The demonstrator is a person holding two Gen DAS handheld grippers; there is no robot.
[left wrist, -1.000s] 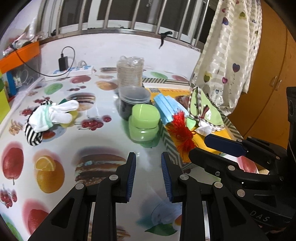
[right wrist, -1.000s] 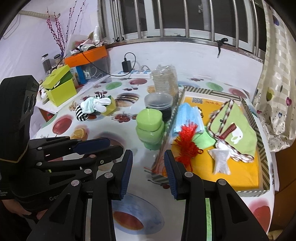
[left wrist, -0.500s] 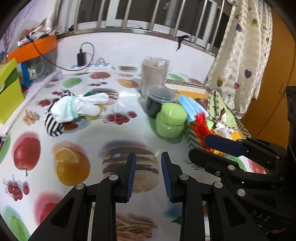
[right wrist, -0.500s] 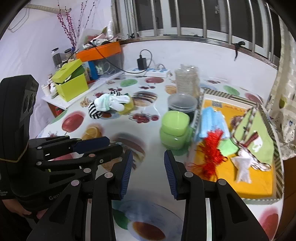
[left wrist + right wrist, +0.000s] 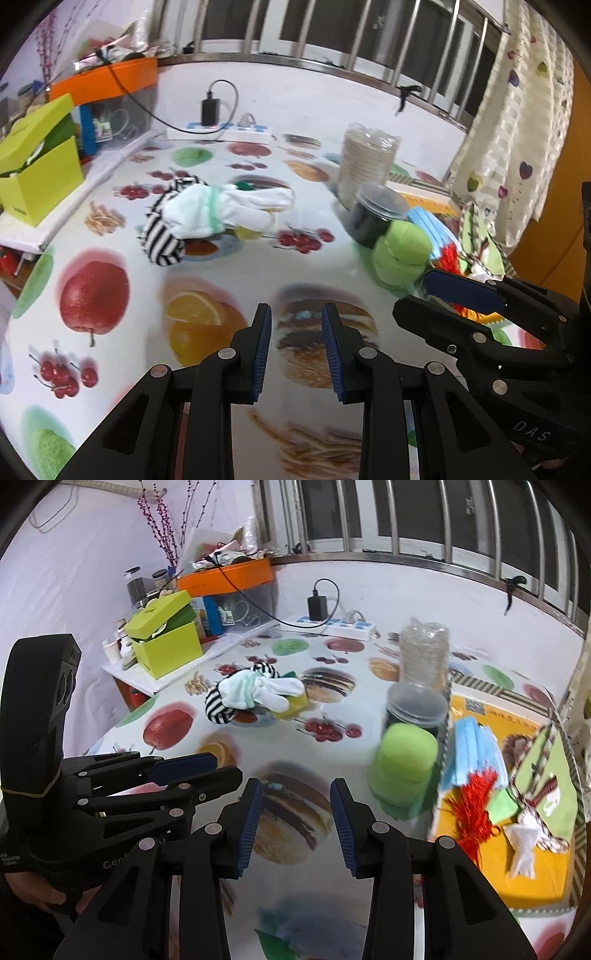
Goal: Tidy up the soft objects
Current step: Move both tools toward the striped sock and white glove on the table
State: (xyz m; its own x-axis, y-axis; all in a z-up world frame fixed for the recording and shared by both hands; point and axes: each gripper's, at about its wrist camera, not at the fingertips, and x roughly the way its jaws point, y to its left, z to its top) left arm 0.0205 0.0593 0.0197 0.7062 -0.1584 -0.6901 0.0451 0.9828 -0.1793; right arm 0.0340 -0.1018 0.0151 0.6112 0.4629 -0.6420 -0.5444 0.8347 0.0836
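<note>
A heap of soft things lies on the fruit-print tablecloth: a white glove bundle (image 5: 225,212) (image 5: 258,692) on a black-and-white striped sock (image 5: 162,243) (image 5: 218,709), with a yellow sponge (image 5: 295,703) under it. My left gripper (image 5: 295,314) (image 5: 225,766) hovers well short of the heap, open, with nothing between its fingers. Beside it, my right gripper (image 5: 295,786) (image 5: 413,291) also holds nothing, and its jaws are opening. At the right, a yellow-floored tray (image 5: 517,867) holds blue face masks (image 5: 472,753), a red tassel (image 5: 472,812) and a green pouch (image 5: 546,782).
A green lidded container (image 5: 402,768) and a dark tub (image 5: 413,705) stand left of the tray, a wrapped stack of cups (image 5: 423,653) behind them. A power strip (image 5: 328,626) lies by the back wall. A lime box (image 5: 166,642) sits on a side shelf at left.
Both grippers have swung left across the table, so the heap of soft things now sits nearer the middle of both views. The right gripper's jaws stand slightly wider.
</note>
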